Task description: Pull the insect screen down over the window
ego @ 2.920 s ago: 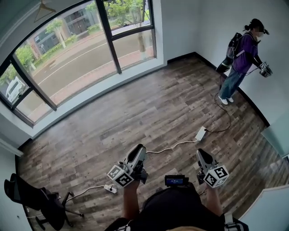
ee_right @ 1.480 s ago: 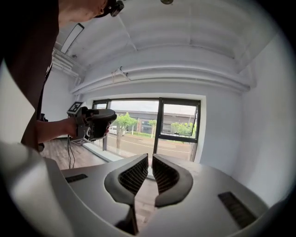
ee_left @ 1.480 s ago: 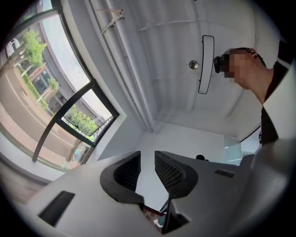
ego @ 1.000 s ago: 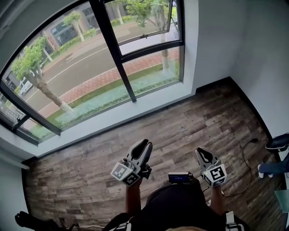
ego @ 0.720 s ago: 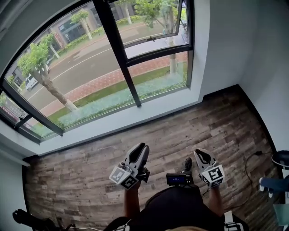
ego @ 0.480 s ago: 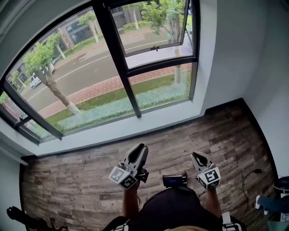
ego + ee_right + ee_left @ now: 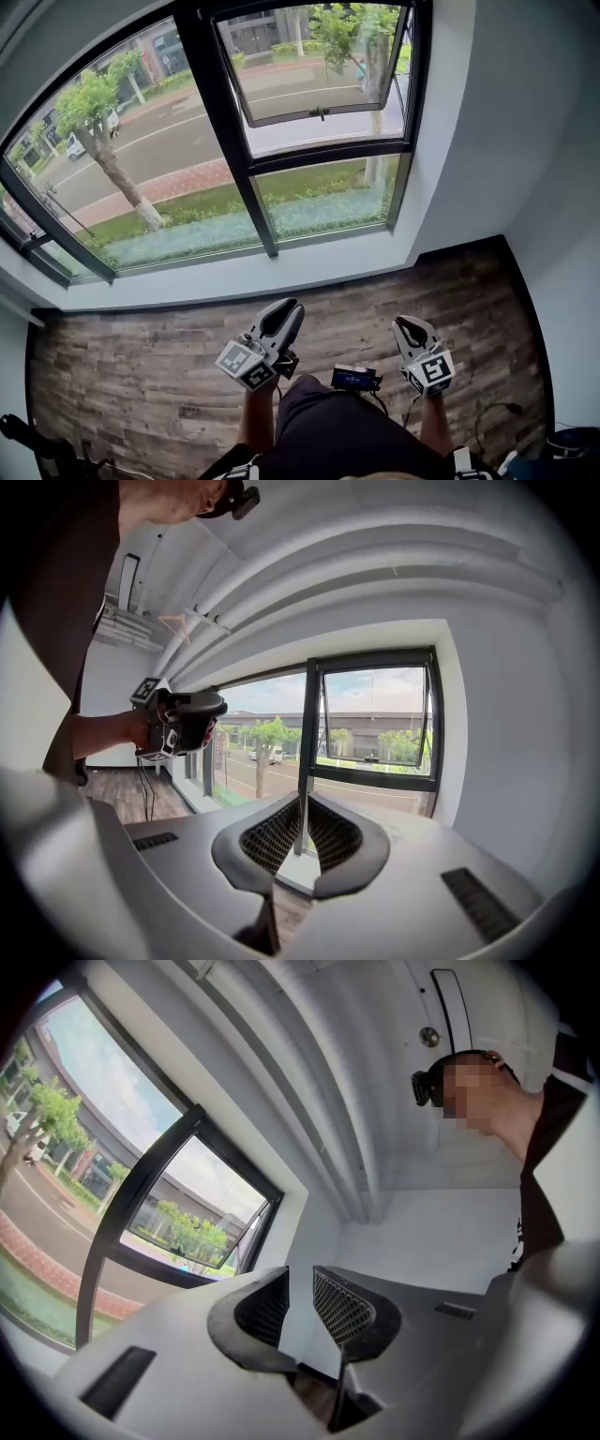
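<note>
The window (image 7: 234, 141) stands nearer than before, filling the upper frame; the left gripper (image 7: 286, 309), jaws just narrowing, gapes empty, the right gripper (image 7: 405, 324) is almost closed, empty; the insect screen, unseen, presumably rolled at the window's head, likely handles as light, flimsy mesh, best taken by its bottom rail.

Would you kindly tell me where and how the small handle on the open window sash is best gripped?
Grip the handle itself, the short dark lever midway along the bottom rail of the open sash. Come from inside and below: the sash swings out at its foot, so the lever probably faces the room. Its shape is too small to tell.
</note>
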The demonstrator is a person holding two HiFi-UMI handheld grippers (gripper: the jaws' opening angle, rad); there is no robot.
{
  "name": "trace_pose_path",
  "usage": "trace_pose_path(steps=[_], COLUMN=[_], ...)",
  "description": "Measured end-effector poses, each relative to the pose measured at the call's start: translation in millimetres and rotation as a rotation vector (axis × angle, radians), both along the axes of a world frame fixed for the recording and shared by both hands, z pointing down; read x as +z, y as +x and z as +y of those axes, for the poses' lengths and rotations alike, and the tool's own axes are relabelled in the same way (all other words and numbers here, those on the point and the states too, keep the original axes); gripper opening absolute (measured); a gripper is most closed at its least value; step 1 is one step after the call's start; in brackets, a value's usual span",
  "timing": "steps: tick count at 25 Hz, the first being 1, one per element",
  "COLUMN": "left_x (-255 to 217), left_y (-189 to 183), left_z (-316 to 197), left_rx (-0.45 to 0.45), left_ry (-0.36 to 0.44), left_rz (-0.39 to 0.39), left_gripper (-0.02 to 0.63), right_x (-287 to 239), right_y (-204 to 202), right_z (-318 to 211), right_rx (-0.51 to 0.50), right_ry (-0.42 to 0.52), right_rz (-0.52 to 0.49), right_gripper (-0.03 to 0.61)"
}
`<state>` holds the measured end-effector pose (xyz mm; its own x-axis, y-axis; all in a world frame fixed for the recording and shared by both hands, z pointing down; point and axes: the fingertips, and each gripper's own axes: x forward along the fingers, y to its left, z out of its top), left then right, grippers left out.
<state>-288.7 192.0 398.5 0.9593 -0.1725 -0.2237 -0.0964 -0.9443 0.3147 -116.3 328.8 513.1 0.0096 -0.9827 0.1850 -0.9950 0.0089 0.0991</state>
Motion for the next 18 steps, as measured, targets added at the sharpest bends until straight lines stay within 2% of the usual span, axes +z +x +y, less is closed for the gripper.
trace_pose_path(steps=[8, 14, 18], left_x=[2.5, 1.6, -27.4], left_y=[91.8, 165.3, 170.6], left_z=[-53.7, -138.9, -208.2], left_rx=[-0.031, 0.039, 0.041], left_ry=[-0.024, -0.055, 0.008], left_rz=[0.026, 0.092, 0.093], left_gripper=[0.06, 0.06, 0.06], right_x=[32.0, 27.0, -13.0], right_y=[81.3, 148.6, 163.5], right_z=[-20.1, -85.9, -161.9], right_rx=[0.077, 0.135, 0.13], right_ry=[-0.017, -0.059, -0.055], right_rz=[-0.06, 0.062, 0.119], right_gripper=[0.025, 0.025, 0.025])
